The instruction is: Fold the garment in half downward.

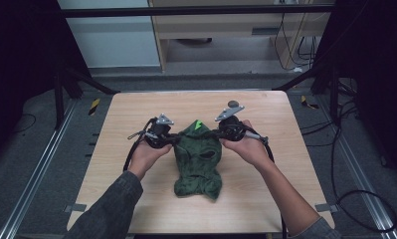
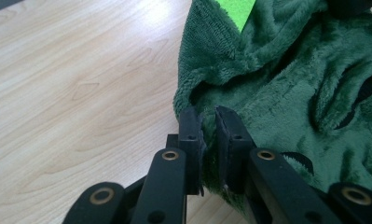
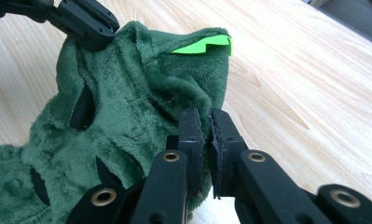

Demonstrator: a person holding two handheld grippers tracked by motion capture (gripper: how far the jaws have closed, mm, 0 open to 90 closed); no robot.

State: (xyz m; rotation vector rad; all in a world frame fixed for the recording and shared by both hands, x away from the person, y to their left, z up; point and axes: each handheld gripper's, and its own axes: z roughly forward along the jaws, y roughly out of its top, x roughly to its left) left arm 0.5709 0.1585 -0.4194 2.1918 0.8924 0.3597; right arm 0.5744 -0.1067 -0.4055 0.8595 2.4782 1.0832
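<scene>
A dark green fleece garment (image 1: 198, 159) with a bright green tab (image 1: 198, 124) lies on the wooden table (image 1: 265, 194), its top end raised between both grippers. My left gripper (image 1: 175, 140) is shut on the garment's left edge; in the left gripper view the fleece (image 2: 286, 79) is pinched between the black jaws of that gripper (image 2: 209, 122). My right gripper (image 1: 217, 133) is shut on the right edge, and in the right gripper view the plush (image 3: 127, 116) is clamped by the right gripper (image 3: 205, 122), with the left gripper (image 3: 88, 23) at the far edge.
The garment has dark slits (image 3: 83, 105) across its front. A small dark round object (image 1: 233, 104) rests on the table behind my right gripper. Black frame bars (image 1: 86, 82) and cables (image 1: 345, 199) flank the table; cabinets (image 1: 226, 30) stand beyond it.
</scene>
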